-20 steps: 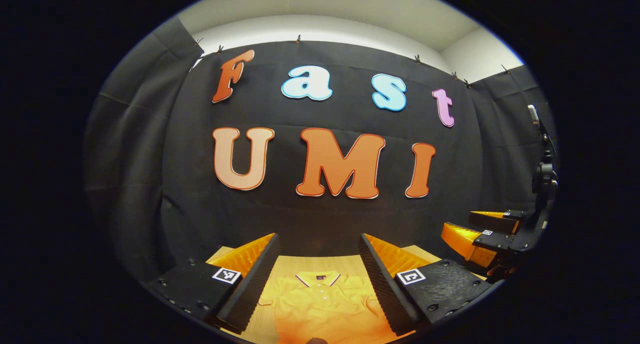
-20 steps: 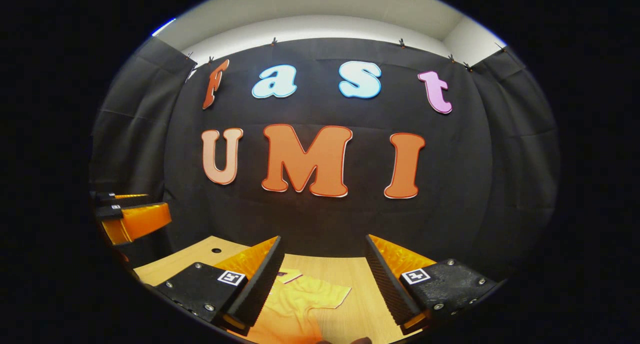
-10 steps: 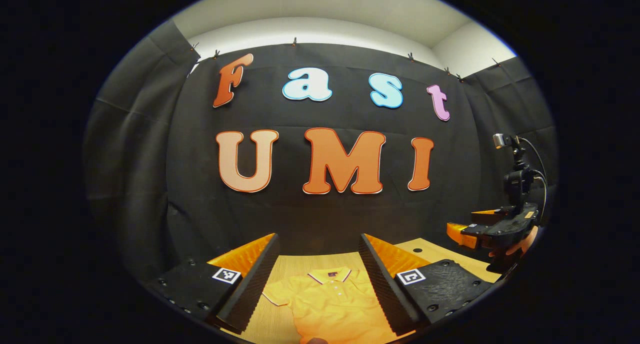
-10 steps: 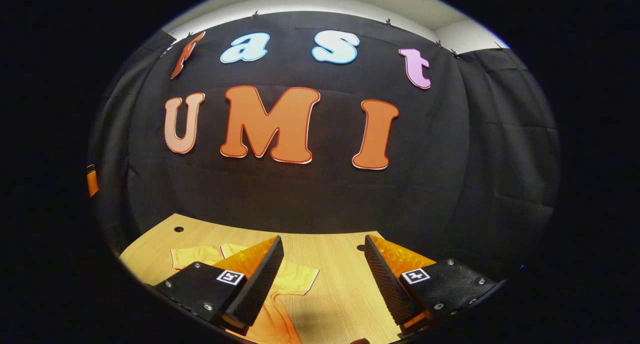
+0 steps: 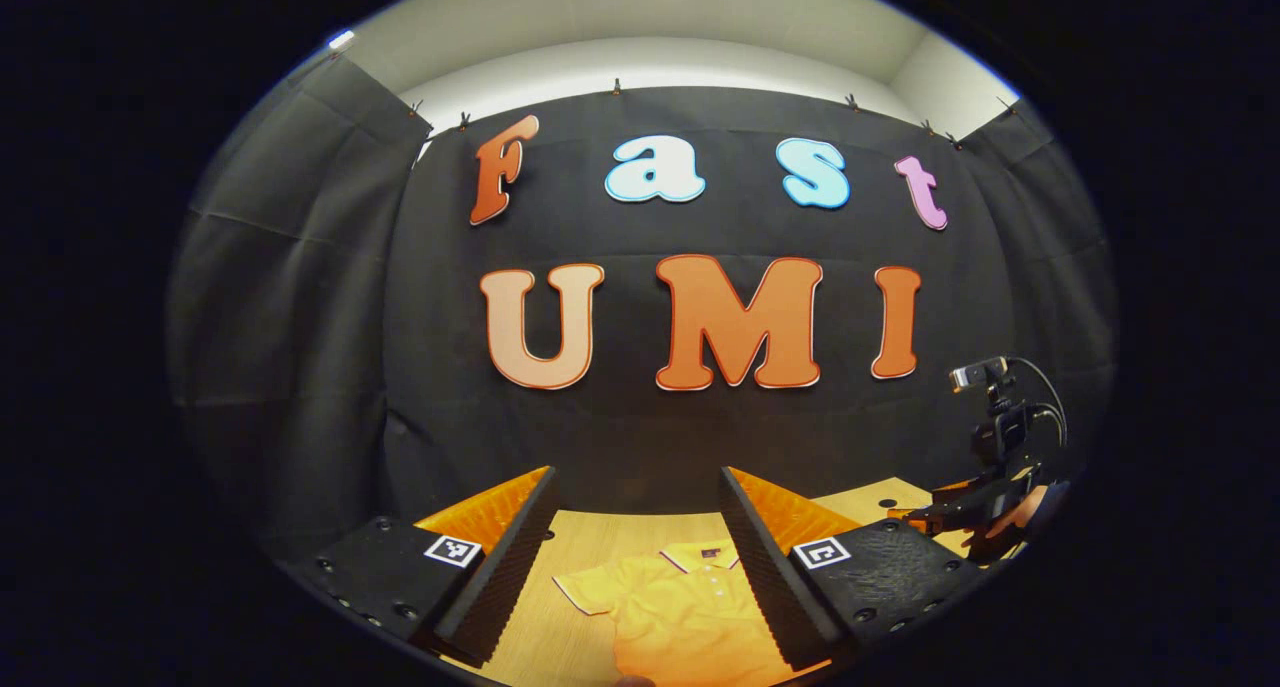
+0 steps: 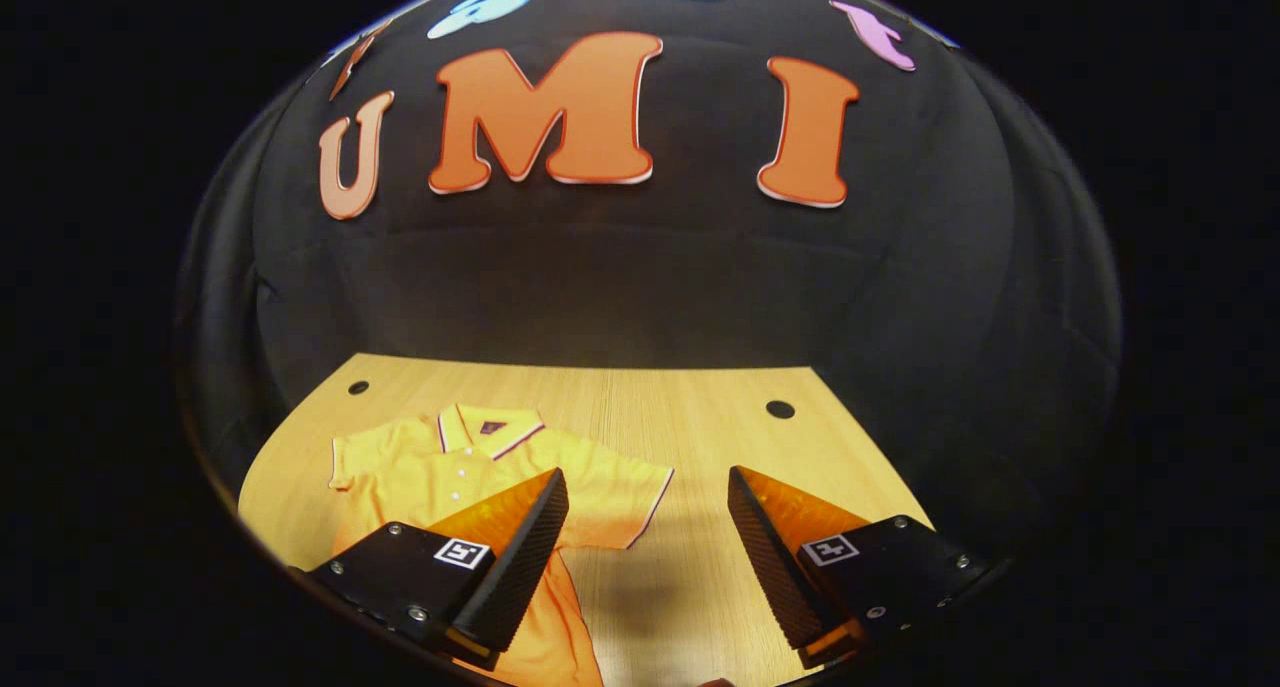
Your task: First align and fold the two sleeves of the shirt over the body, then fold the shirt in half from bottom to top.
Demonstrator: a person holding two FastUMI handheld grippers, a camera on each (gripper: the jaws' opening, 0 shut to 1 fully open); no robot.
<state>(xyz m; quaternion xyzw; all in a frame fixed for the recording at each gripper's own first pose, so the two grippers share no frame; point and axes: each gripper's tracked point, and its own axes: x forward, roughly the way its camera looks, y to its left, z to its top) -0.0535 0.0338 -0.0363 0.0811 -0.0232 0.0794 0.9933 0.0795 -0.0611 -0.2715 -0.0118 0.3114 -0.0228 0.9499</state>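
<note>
Barely begun: orange short-sleeved polo shirt (image 6: 470, 477) flat on light wooden table (image 6: 700, 417), sleeves unfolded, every fold left. Left gripper (image 5: 635, 557) and right gripper (image 6: 648, 557) above shirt, fingers apart, empty.

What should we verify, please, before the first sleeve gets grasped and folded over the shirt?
1. Shirt lies flat on the table, collar away from us: ok.
2. Right-hand sleeve spread out, not yet folded: ok.
3. Other sleeve spread out too: ok.
4. Right gripper open and holding nothing: ok.
5. Left gripper open and holding nothing, shirt between its fingers in its view: ok.
6. Bottom hem lies straight: cannot tell, it falls below both views.
</note>
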